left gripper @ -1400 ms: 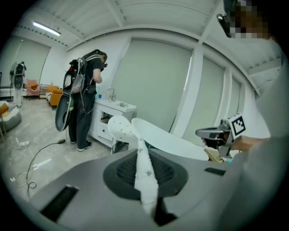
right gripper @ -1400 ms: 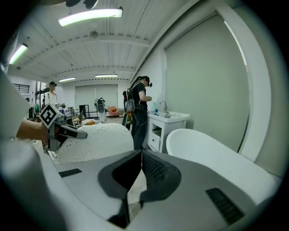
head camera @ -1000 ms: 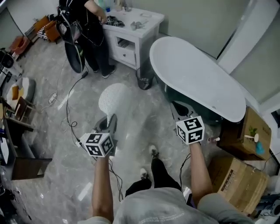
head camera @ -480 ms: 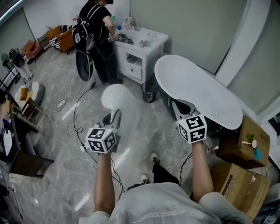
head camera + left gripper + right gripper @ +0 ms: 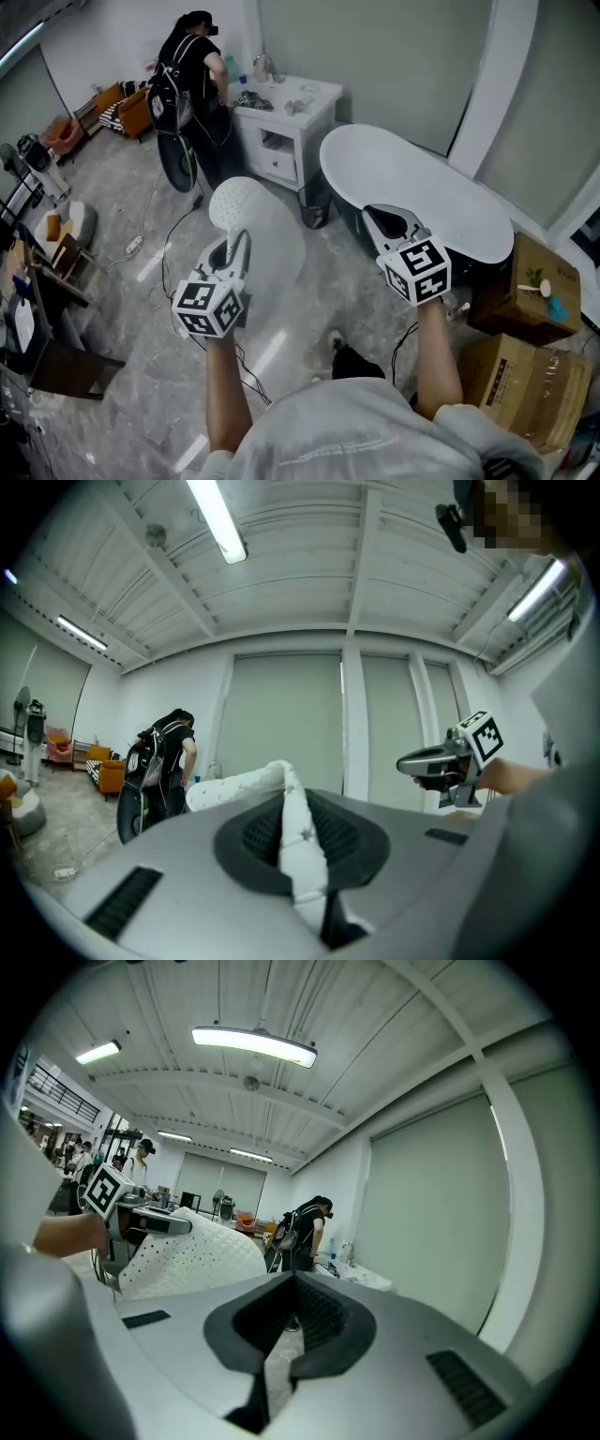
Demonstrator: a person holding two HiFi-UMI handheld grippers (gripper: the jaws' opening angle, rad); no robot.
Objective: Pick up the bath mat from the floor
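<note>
**A:** What's just changed?

**B:** Both my grippers have come up together, and the bath mat (image 5: 246, 202) has come up with the left one. A second ago its rounded end sat lower and smaller against the floor (image 5: 112, 309). Now it stands beyond my left gripper (image 5: 239, 246), closer under my head.

**A:** What do you actually have hold of?

**B:** My left gripper's (image 5: 300, 855) jaws are pinched tight on a white fold of the mat (image 5: 234, 785). It runs up between them and curls off to the left. My right gripper (image 5: 384, 220) is closed all the way on nothing. In its own view only floor shows in the slot between the jaws (image 5: 281, 1335), and the dotted mat (image 5: 187, 1255) hangs over by the other gripper.

**A:** So is the pick-up done?

**B:** Nearly, I'd judge. The mat looks clear of the floor, but its lower edge is blurred from above, so something may still trail.

**A:** And the room around you?

**B:** The bathtub (image 5: 422, 197) has its rim just beyond my right gripper, and cardboard boxes (image 5: 525, 291) crowd that side. Ahead there's a white cabinet (image 5: 281, 122) with a small bin (image 5: 314, 211) near its foot, and a person with a backpack (image 5: 192, 66) stands beside it. Cables (image 5: 178, 225) cross the floor on my left. I reckon the freest way is straight up and back toward me
</note>
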